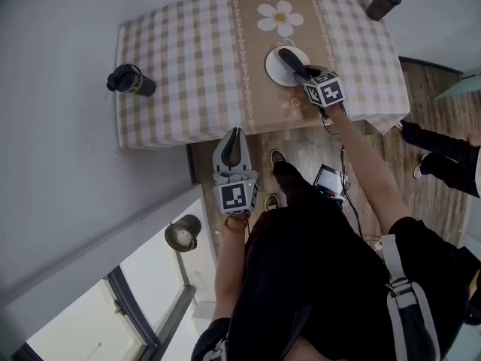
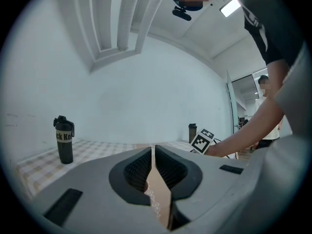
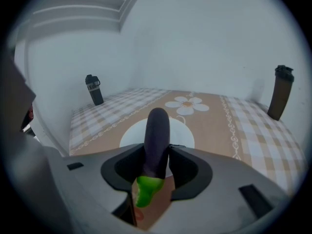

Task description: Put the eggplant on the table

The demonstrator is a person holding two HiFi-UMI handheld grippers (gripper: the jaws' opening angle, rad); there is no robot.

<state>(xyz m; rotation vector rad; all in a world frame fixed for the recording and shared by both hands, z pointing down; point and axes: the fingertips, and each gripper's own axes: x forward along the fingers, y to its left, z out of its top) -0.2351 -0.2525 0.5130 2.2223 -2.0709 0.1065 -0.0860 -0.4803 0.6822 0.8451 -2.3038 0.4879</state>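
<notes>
My right gripper (image 1: 299, 65) (image 3: 157, 164) reaches out over the tabletop (image 1: 188, 66) (image 3: 253, 130), its jaws pinching the eggplant (image 1: 289, 57) (image 3: 157, 130) by the sides near its stalk end; the green cap pokes back behind the pads toward the camera, and the dark purple body points forward and down past the tips; the eggplant is over a white plate (image 1: 273, 72) (image 3: 130, 136) that sits on the tan runner of the checked cloth, just on my side of a printed daisy (image 1: 279, 17) (image 3: 186, 104); whether the purple end touches the plate I cannot tell. My left gripper (image 1: 235, 140) (image 2: 153, 165) is off the near edge of the tabletop, above the wooden floor (image 1: 301, 153), pointing roughly level toward the cloth; its jaws are pressed together to a thin slit, with nothing between them; in the left gripper view my right forearm stretches in from the right, and the marker cube (image 2: 202, 141) (image 1: 325, 89) of the other gripper shows above the cloth. A black bottle with a pale band (image 1: 131, 80) (image 2: 64, 140) (image 3: 94, 89) stands upright near the left edge of the tabletop, well apart from the plate; a taller dark bottle (image 1: 384, 1) (image 3: 282, 92) (image 2: 192, 132) stands upright at the far right corner; both are clear of my grippers; in the head view my shoes (image 1: 277, 157) show on the floor just short of the cloth's hanging edge.
</notes>
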